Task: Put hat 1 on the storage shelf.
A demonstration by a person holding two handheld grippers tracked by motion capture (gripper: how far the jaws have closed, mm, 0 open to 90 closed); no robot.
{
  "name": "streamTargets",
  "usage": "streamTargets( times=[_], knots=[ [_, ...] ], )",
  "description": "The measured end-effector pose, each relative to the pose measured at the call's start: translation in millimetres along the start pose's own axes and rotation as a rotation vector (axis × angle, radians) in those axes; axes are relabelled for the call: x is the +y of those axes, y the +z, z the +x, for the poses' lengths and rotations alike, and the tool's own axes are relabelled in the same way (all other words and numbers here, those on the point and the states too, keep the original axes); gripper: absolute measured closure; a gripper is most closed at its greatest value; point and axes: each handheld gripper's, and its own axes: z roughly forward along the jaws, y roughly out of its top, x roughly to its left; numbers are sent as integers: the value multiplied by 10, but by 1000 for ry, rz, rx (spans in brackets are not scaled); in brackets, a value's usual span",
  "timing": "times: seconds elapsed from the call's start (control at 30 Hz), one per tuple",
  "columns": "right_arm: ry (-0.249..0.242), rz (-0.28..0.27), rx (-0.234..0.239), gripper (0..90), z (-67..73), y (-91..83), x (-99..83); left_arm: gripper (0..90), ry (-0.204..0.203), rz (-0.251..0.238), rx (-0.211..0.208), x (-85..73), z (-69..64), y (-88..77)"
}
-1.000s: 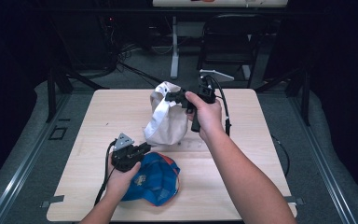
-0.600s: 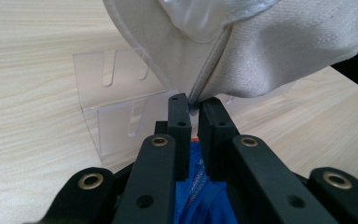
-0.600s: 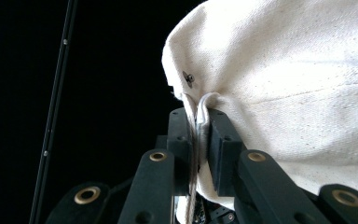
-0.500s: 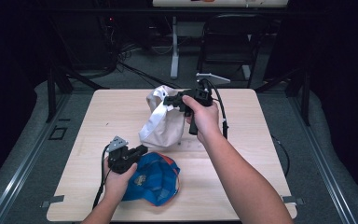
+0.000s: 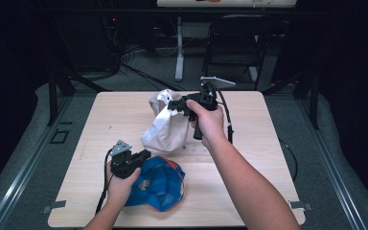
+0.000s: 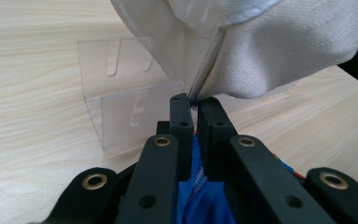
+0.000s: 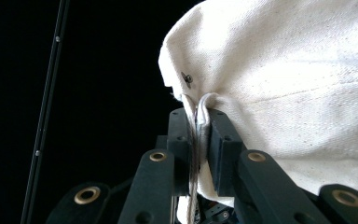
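The left third of the table lay bare from far edge to near edge, and so did the right strip beyond the right forearm, giving clear passage on both sides. The middle was blocked: the white cloth bag hung raised over the far centre, with the blue cap at the near centre just below it. A clear plastic stand stood on the table close beside the bag, narrowing the gap there.

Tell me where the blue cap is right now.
In the high view, the blue cap lies at the table's near edge, pinched by the left gripper, just below the white cap.
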Motion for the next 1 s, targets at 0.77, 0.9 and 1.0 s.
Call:
streamTargets(
  times=[0.77,0.9,1.0],
  knots=[
    [3,-28,-26,806,-54,-28,34,867,120,127,38,207,-74,-19],
    [8,-29,-47,805,-101,-26,35,865,94,139,34,165,-13,37],
    [12,-28,-49,804,-127,0,23,864,106,143,36,138,-12,29]
  ],
)
